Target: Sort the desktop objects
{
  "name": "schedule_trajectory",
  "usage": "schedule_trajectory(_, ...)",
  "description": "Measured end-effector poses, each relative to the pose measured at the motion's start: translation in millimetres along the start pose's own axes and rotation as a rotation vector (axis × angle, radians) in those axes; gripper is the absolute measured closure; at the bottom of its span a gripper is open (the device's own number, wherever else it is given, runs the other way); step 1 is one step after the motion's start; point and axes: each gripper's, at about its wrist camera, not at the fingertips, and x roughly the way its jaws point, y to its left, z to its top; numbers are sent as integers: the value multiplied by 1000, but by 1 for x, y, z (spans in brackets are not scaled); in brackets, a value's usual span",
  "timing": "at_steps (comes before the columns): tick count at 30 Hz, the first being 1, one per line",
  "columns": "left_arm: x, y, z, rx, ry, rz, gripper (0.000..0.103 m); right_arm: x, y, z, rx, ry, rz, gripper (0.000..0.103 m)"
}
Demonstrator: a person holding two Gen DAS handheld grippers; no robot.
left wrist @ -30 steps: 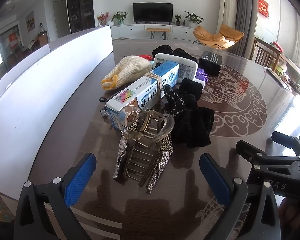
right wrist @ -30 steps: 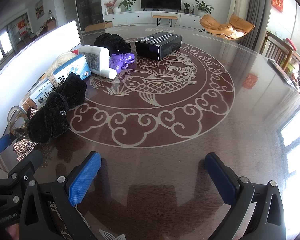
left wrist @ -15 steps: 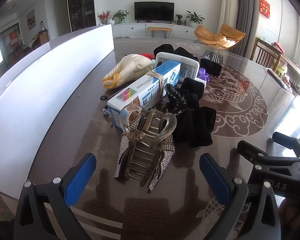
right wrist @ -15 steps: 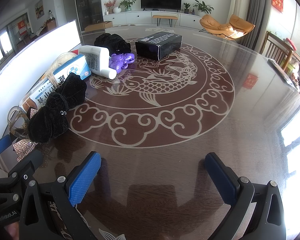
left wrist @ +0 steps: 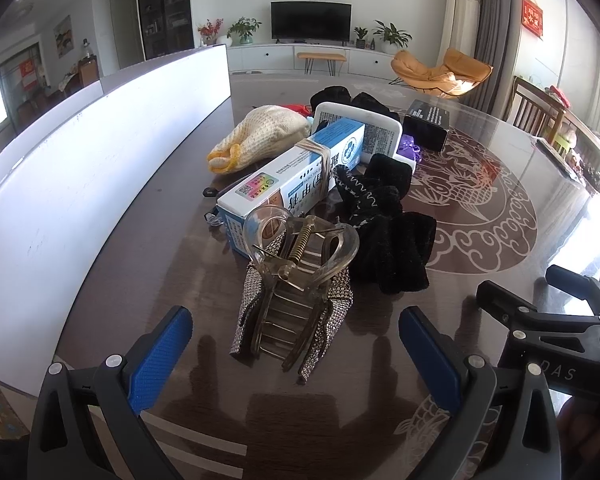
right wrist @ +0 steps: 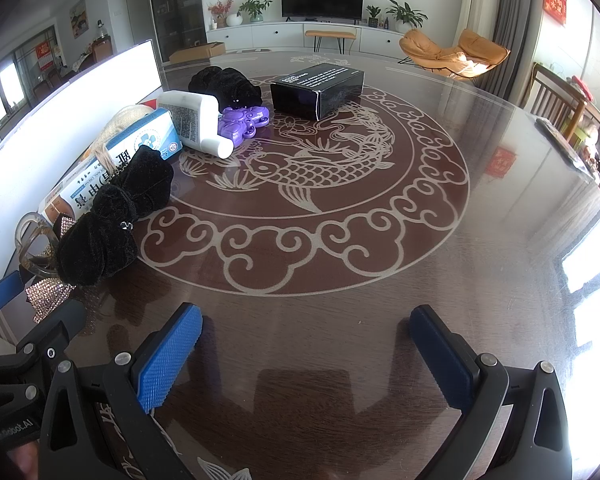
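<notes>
A clear hair claw clip [left wrist: 296,280] with rhinestone sides lies just ahead of my left gripper [left wrist: 296,356], which is open and empty. Behind the clip lie a blue-and-white toothpaste box [left wrist: 296,172], a black velvet bow [left wrist: 384,228], a knitted cream pouch [left wrist: 260,136], a white device [left wrist: 364,128] and a black box [left wrist: 426,126]. My right gripper [right wrist: 306,356] is open over bare table, right of the pile. In its view the bow [right wrist: 116,208], white device [right wrist: 194,122], purple toy [right wrist: 242,120] and black box [right wrist: 320,86] sit at left and ahead.
A white board [left wrist: 100,152] stands along the table's left edge. The round dark table [right wrist: 380,260] bears a fish pattern in its middle. A second black fabric item [right wrist: 224,84] lies behind the white device. Chairs stand at the far right.
My left gripper has edged slightly toward the hair claw clip. The right gripper and the objects have not moved.
</notes>
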Motion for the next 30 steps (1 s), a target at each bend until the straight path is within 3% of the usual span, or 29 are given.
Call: schedule_trajectory(30,2,1,-1,-9,16,-1,0,0,0,0,0,0,0,0)
